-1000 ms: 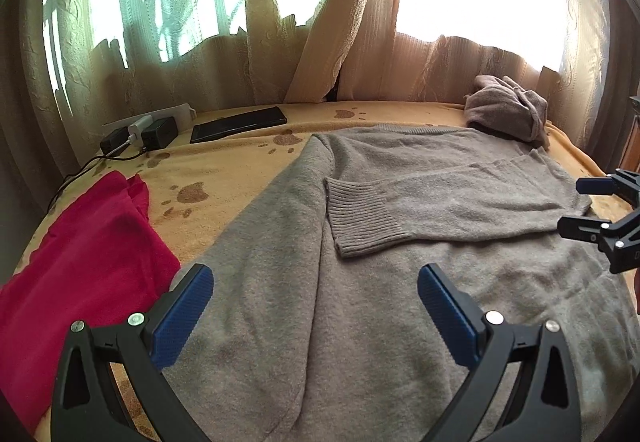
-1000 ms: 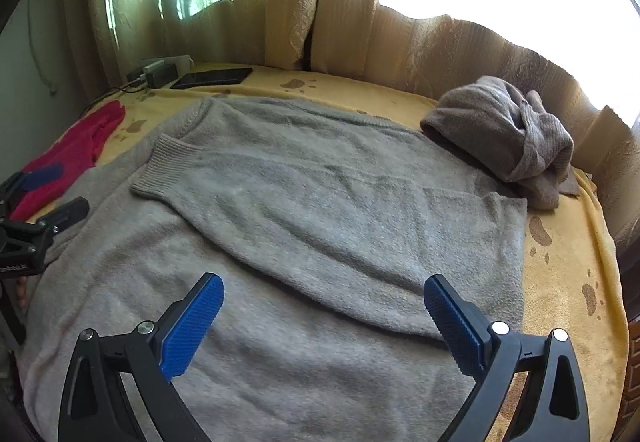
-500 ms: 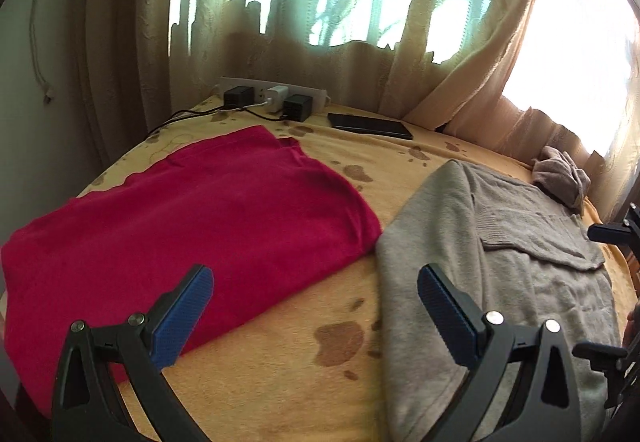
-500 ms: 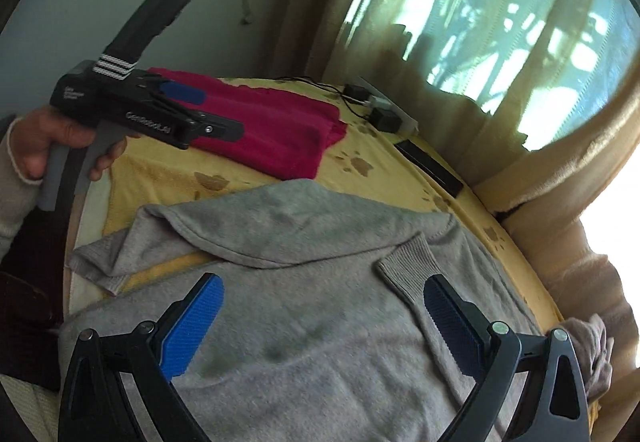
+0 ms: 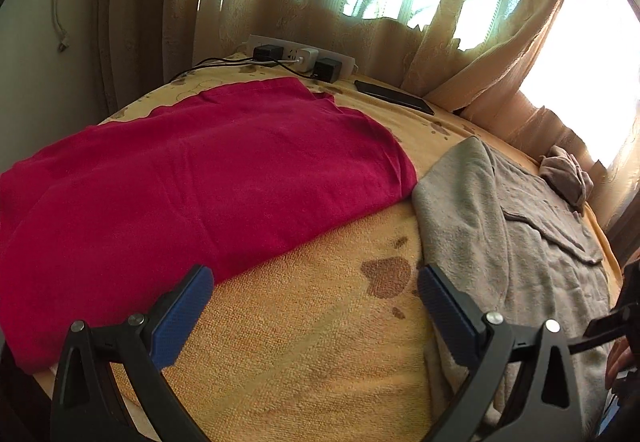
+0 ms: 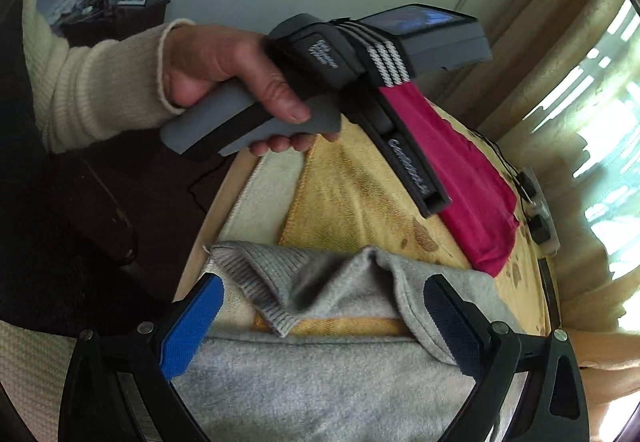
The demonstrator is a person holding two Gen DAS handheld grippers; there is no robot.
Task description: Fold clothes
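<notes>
A: Left wrist view, left to right. What's first?

B: Red garment (image 5: 192, 186), spread flat on the yellow blanket (image 5: 304, 346). Long axis runs from the near left corner up toward the power strip (image 5: 300, 56) at the curtain (image 5: 360, 18). Its right edge almost meets the grey sweater (image 5: 520, 242); can't tell if they touch.

A: Sweater direction?

B: Lies lengthwise away from the camera, toward the small grey bundle (image 5: 566, 176) at the far right. One sleeve is folded across its body. Left edge is rolled up a little.

A: Left gripper (image 5: 314, 312)?

B: Fingers spread wide, nothing between them, above a bare strip of blanket between the two garments. That strip is the free room. A black phone (image 5: 394, 97) lies by the curtain past the red garment.

A: Right wrist view?

B: Left hand (image 6: 228, 70) wraps the other tool's handle, upper left, above the bed corner. Below it, the blanket edge and a pale sheet (image 6: 268, 194) show at the bed's border. Sweater's ribbed cuff (image 6: 260, 282) lies bunched near that border, sleeve running right across the frame.

A: Right gripper (image 6: 324, 326)?

B: Released, wide apart, straddling the sleeve above the grey fabric, gripping nothing. Red garment sits further right, reaching toward the power strip.
</notes>
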